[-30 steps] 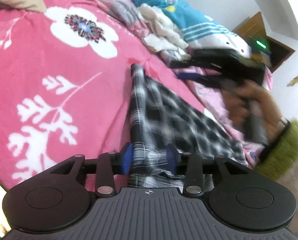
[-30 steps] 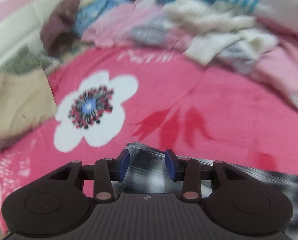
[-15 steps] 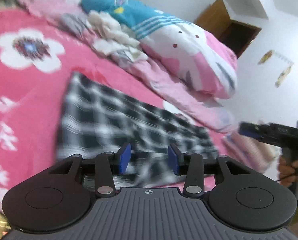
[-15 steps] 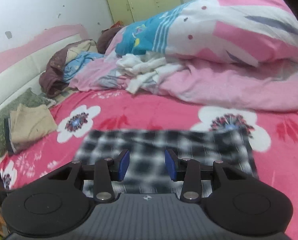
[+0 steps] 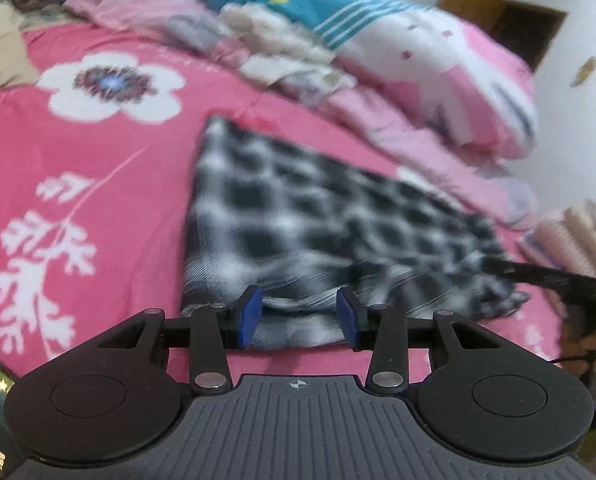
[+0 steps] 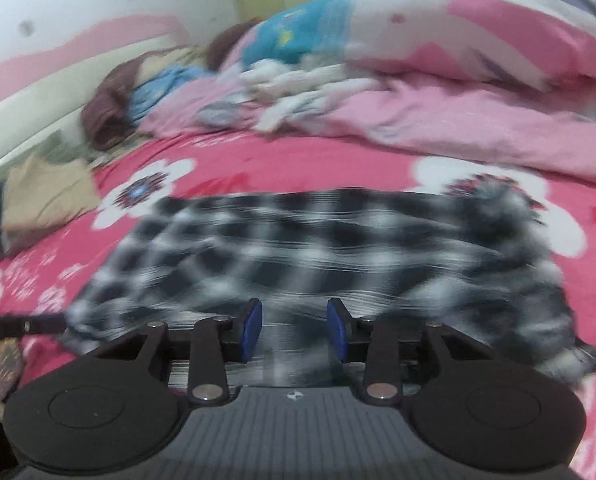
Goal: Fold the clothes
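Two hand-held grippers are working one black-and-white plaid garment (image 5: pixel 330 216), which lies spread across the pink floral bedspread (image 5: pixel 78 168) in the middle of both frames. In the left wrist view the left hand-held gripper (image 5: pixel 299 322) sits at the bottom centre with its blue pads set fairly wide, and the near hem of the cloth runs between them; motion blur means I can't tell if it's actually pinching the fabric or just parked over it. Same story in the right wrist view: the right hand-held gripper (image 6: pixel 294 330) is parted about as much, plaid under and between the pads, grip unclear. The bit that matters for folding: the garment's long axis runs side to side across the right view, and slants from upper left to lower right in the left view, with each gripper at the near long edge. So the cloth lies straight ahead of both, stretching away up the frame toward the heap of pink bedding and clothes (image 6: pixel 438 120) along the top. Neither one looks meaningfully nearer.
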`<state>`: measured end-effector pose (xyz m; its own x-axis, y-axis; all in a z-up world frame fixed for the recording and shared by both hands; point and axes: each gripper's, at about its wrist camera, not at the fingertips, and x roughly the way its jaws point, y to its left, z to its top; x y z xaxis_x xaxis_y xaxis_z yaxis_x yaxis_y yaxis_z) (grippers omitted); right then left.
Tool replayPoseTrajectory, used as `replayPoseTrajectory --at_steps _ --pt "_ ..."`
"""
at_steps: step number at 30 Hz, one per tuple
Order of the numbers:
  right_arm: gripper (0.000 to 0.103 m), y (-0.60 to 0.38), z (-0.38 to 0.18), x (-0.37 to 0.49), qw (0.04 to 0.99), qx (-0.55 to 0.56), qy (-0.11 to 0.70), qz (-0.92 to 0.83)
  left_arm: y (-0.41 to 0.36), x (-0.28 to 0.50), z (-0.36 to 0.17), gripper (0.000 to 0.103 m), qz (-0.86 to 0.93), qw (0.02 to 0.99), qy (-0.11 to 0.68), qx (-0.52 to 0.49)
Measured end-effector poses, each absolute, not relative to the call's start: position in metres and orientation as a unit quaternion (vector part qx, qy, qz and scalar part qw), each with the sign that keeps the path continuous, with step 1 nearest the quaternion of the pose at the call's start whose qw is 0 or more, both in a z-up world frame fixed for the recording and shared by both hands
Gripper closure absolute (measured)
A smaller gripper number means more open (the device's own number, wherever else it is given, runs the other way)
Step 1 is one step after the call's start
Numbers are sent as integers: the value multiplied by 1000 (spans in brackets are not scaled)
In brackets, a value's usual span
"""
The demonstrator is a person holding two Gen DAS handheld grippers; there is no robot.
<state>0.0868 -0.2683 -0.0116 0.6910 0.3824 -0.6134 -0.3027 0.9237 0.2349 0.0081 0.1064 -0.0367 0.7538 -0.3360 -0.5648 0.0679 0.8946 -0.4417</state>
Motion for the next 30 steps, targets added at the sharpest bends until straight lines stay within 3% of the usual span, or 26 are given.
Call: replayPoseTrajectory --at_steps 10,13,18,24,26,30 --pt "71 -331 -36 118 945 72 305 96 95 47 -47 62 -77 923 319 -202" --pt "83 -355 -61 129 936 101 328 81 92 54 -62 63 -68 922 334 -183" --pt "81 -353 -26 131 943 122 294 99 89 49 -66 63 -79 931 323 -148" --pt "83 -337 -36 178 947 74 303 79 88 44 -71 62 -82 938 304 -144" --pt "91 -336 -46 190 944 57 318 61 86 43 -72 62 -85 940 299 -139" --pt "89 -322 -46 199 942 12 335 27 91 42 -73 62 -91 938 297 -152"
